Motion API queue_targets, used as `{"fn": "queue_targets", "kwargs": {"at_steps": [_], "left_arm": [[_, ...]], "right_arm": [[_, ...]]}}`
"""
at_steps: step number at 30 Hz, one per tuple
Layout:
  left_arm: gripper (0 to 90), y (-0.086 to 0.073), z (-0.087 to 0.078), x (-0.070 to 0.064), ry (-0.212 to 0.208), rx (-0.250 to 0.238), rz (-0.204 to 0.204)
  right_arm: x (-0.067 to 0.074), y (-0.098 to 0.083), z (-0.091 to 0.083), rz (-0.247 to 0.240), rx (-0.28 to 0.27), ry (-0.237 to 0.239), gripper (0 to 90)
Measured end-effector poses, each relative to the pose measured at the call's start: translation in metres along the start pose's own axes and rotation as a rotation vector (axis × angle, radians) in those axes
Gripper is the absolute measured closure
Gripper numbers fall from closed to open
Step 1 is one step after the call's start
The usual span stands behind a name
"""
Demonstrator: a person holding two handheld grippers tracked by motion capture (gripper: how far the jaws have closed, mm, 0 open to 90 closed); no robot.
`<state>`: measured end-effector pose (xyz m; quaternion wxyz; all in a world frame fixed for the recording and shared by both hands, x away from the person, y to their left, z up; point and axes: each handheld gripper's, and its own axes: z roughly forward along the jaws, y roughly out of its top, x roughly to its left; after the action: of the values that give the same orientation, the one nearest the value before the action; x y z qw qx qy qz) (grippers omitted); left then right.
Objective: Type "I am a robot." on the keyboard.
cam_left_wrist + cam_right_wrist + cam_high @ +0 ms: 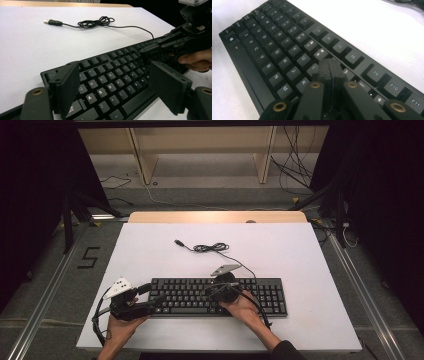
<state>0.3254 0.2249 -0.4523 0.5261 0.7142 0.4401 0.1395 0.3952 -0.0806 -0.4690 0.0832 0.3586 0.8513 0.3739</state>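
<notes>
Now, with the right gripper [329,65] fingers pressed together over the keyboard [190,292], tap one key squarely; left gripper [113,82] fingers stay spread, steadying.

A keyboard [218,296] lay on the table [150,255], near its front edge. Behind the keyboard lay its coiled cable [211,248], with the USB plug [178,242] behind the keyboard's middle, left of the coil.

Each black gripper [156,300] has brass-ringed pivots, a grey three-cornered top plate and a trailing black cable.
</notes>
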Motion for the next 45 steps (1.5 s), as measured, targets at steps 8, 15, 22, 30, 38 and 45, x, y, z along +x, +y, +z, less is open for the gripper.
{"fn": "queue_targets", "kwargs": {"at_steps": [8,15,22,30,38,45], "left_arm": [[24.6,0.0,0.0,0.0,0.0,0.003,0.001],[24.6,0.0,0.0,0.0,0.003,0.003,0.001],[24.6,0.0,0.002,0.001,0.005,0.008,-0.003],[24.7,0.001,0.006,-0.001,-0.002,0.025,0.005],[25.8,0.003,0.011,-0.001,-0.005,0.04,0.01],[31.1,0.008,0.019,-0.004,0.001,0.062,0.028]], "right_arm": [[0.003,-0.003,0.006,-0.009,0.012,-0.02,90.0],[0.001,-0.002,0.003,0.006,0.004,-0.013,90.0],[0.001,0.0,-0.011,0.032,-0.089,0.009,76.8],[-0.002,-0.003,-0.028,0.052,-0.149,0.039,51.0],[-0.003,-0.007,-0.042,0.051,-0.2,0.049,35.3],[-0.004,-0.012,-0.055,0.057,-0.235,0.052,31.4]]}}
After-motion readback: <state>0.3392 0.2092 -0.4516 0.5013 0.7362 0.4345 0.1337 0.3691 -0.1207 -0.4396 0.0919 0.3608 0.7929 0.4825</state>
